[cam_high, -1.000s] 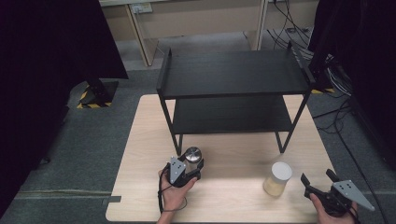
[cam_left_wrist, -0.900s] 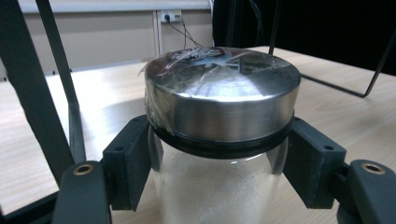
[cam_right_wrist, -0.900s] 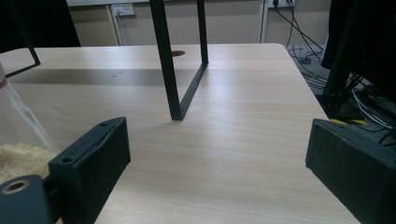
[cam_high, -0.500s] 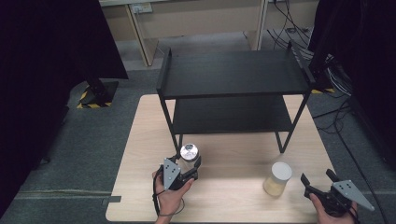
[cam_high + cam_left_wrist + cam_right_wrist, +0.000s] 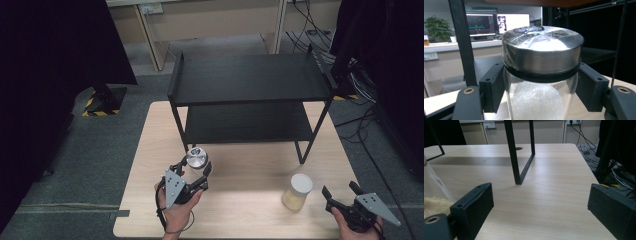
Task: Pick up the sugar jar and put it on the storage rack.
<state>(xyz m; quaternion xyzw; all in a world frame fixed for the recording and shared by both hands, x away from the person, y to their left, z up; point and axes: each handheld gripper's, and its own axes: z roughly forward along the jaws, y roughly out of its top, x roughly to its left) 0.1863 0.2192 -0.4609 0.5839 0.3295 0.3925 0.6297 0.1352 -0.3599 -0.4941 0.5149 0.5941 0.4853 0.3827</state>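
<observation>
The left claw is gripping a glass jar with a shiny metal lid, its two jaws pressing against the glass from either side just under the lid's dark rim. In the left gripper view the jar is sitting squarely between the jaws, upright, with a mound of white crystals inside (sugar or salt, I can't tell which). From the high view it is sitting near the front left leg of the black shelf unit, just in front of the lower shelf, over the pale wooden counter; whether its base is touching the counter is hidden by the hand.

The right claw is resting wide open near the counter's right front corner, holding nothing. A second jar, with a white lid and yellowish grains inside, is standing just to its left, outside the jaws. In the right gripper view that jar is peeking in at the left edge.
</observation>
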